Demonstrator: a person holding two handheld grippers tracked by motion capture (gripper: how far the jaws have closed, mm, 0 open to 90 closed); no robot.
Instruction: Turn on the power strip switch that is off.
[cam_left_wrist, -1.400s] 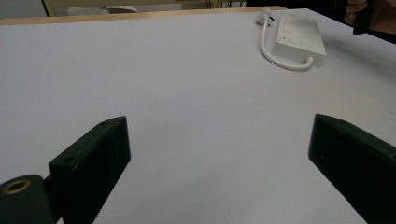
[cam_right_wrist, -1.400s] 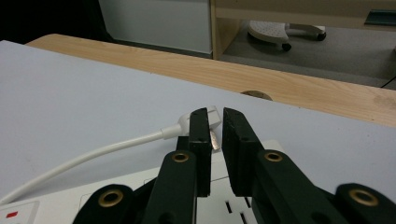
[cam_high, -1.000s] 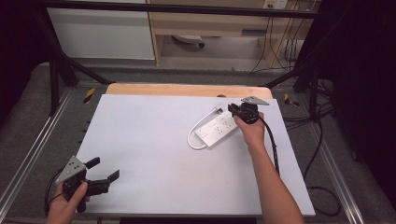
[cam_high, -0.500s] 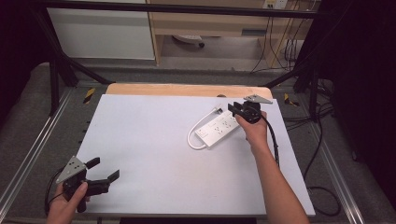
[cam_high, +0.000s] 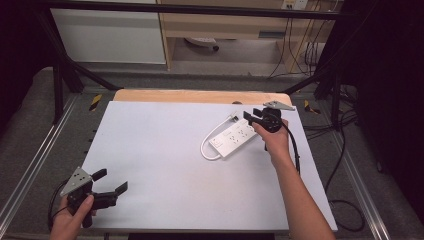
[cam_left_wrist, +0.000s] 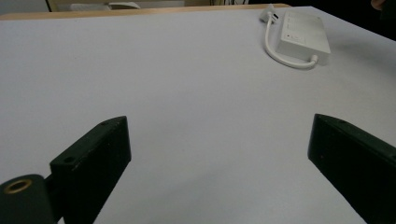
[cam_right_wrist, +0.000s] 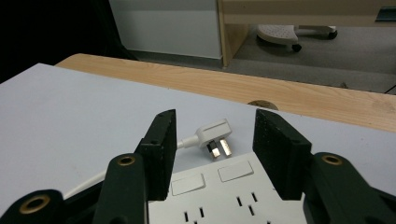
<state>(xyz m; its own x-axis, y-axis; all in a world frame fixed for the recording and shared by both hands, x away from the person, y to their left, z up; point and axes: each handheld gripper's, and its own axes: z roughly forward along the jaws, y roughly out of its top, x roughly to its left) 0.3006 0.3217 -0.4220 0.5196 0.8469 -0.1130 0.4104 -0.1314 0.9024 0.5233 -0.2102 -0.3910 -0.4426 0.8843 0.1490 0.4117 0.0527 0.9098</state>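
A white power strip (cam_high: 235, 137) lies on the white table top (cam_high: 165, 150) right of centre, its short cord looping to the left. Its white plug (cam_right_wrist: 212, 133) lies with pins up just beyond the strip's far end. My right gripper (cam_high: 251, 116) hovers over that far end of the strip (cam_right_wrist: 224, 196); its jaws have just been opening and stand apart, with the plug ahead of them and nothing pressed. My left gripper (cam_high: 112, 180) rests wide open at the table's front left, pointing towards the strip (cam_left_wrist: 303, 37).
A bare wooden strip (cam_high: 200, 96) runs along the table's far edge. Black frame posts (cam_high: 60, 75) stand at the back corners. Cables (cam_high: 345, 150) hang down on the floor to the right, and a white cabinet (cam_high: 110, 35) stands behind.
The right gripper's jaws stand wider apart than before, and that hand has shifted a little to the right. The left gripper has not moved.
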